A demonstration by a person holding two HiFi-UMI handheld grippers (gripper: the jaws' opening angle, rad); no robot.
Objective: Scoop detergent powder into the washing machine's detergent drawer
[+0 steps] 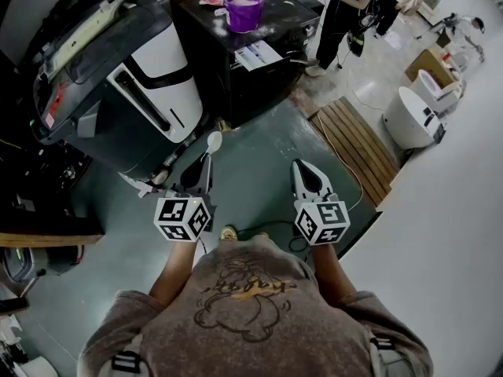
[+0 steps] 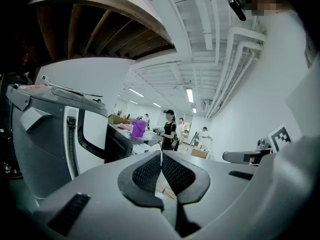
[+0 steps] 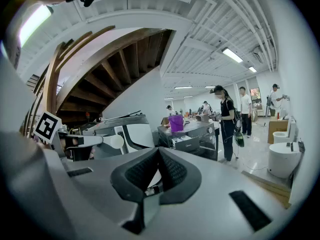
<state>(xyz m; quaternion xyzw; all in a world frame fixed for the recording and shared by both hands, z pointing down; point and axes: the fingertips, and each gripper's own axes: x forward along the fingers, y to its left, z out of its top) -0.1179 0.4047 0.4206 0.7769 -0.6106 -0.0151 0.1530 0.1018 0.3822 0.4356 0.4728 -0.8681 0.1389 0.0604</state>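
Two grippers held low | left gripper [image 1: 206,162] clamped on white plastic spoon [image 1: 214,140] | right gripper [image 1: 302,165] pinched closed, empty | purple plastic tub of white powder [image 1: 244,8] on black table [image 1: 277,31], beside grey-and-white washing machine [image 1: 149,85]

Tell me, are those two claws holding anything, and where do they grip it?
The left gripper pinches a white spoon by its handle; the right gripper holds nothing.

Open floor [image 1: 259,144] ahead; grey appliance [image 1: 126,85] left, black washing machine [image 1: 236,69] beyond
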